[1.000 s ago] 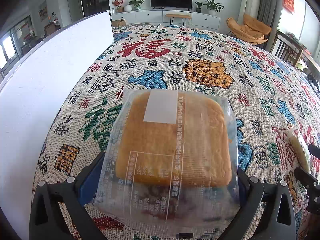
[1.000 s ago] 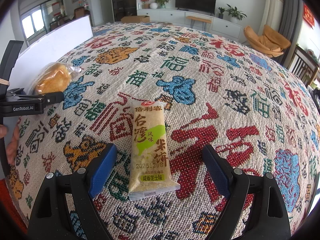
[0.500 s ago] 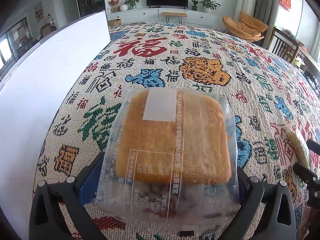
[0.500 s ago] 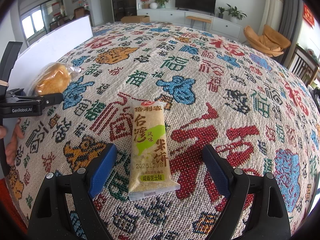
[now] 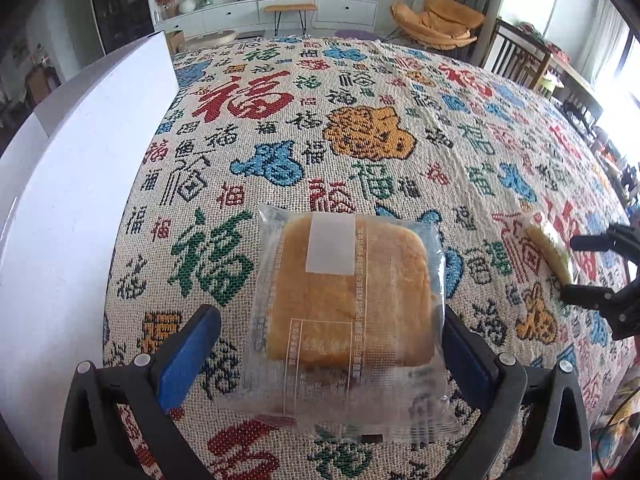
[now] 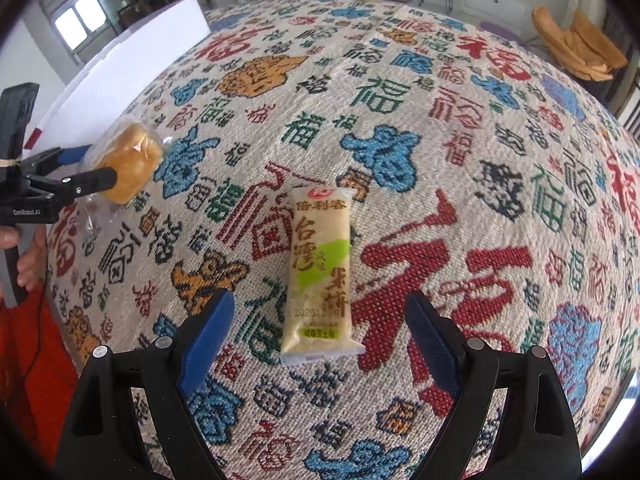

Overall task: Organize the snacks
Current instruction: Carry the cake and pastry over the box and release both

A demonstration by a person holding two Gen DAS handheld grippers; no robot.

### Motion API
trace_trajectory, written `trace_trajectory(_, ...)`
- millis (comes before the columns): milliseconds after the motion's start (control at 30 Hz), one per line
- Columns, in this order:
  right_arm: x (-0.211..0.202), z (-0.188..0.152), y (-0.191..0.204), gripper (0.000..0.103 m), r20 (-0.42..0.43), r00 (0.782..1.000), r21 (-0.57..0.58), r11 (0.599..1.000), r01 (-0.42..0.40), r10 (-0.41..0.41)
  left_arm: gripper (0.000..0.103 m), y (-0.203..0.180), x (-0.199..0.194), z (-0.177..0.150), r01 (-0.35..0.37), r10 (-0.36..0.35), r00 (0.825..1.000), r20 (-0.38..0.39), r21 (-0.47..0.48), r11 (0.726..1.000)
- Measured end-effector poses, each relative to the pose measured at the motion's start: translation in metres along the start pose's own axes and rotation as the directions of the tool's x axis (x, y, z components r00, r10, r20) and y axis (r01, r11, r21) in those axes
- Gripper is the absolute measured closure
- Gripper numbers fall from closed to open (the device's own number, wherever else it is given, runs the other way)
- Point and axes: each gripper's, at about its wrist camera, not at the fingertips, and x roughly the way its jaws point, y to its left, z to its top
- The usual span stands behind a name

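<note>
— Left tongs (image 5: pixel 332 354)? 
— Spread around the bread packet (image 5: pixel 348 304) on the patterned desk (image 5: pixel 360 132).
— Right tongs (image 6: pixel 320 328)? 
— Spread too, flanking the rice cracker bar (image 6: pixel 320 276).

wrapped golden bread (image 5: pixel 348 300), green-white rice cracker packet (image 6: pixel 320 276), flat, apart

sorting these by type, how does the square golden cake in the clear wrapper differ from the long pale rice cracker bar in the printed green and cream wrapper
Shape: the square golden cake is broad and square; the long rice cracker bar is narrow and elongated.
Wrapper: the cake's is clear with fine print and a white patch, so the cake shows; the bar's is opaque cream and green with large characters.
Colour: the cake is deep golden orange, the bar pale.
Both are single sealed snacks between open gripper fingers above the patterned woven cloth.
</note>
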Motion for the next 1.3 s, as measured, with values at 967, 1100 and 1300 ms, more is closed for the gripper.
trace_trajectory(967, -0.09, 0.227, 0.325, 0.073, 0.248, 0.873, -0.379, 0.871, -0.311, 0.42, 0.026, 0.248, -0.228, -0.048, -0.252, 0.398, 0.903, 0.163, -0.55, 0.796)
trace_trajectory(1100, -0.06, 0.239, 0.369, 0.029, 0.212, 0.879, -0.404, 0.857, -0.319, 0.427, 0.005, 0.255, -0.218, -0.069, -0.257, 0.429, 0.885, 0.182, -0.576, 0.776)
trace_trajectory(1300, -0.057, 0.232, 0.373, 0.026, 0.263, 0.874, -0.404, 0.869, -0.285, 0.409, 0.003, 0.238, -0.218, -0.081, -0.403, 0.582, 0.793, 0.18, -0.563, 0.722)
